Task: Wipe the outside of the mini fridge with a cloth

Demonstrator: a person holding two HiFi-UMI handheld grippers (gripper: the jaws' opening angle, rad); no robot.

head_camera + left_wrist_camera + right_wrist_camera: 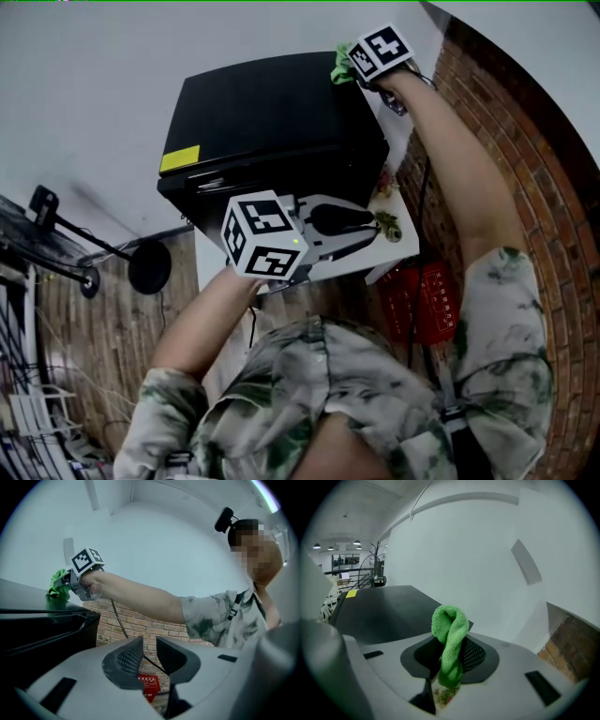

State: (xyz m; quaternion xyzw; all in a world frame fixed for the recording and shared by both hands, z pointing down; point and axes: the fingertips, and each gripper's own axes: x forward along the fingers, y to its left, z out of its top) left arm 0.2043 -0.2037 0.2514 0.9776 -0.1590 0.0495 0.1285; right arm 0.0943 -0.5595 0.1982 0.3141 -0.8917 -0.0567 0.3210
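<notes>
Left gripper (149,651) idle, jaws slightly parted, empty; right gripper (449,660) pinches a green terry cloth (450,625).
Cloth at the black mini fridge's (272,122) 1 o'clock top corner; so narrow a bunch could slip free when dragged.

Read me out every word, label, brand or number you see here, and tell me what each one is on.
No text here can be read.
Yellow sticker on the mini fridge: too small to read, if it is printed at all.
Red crate: white print, too blurred to read.
Marker cubes: black-and-white square patterns, not words.
</notes>
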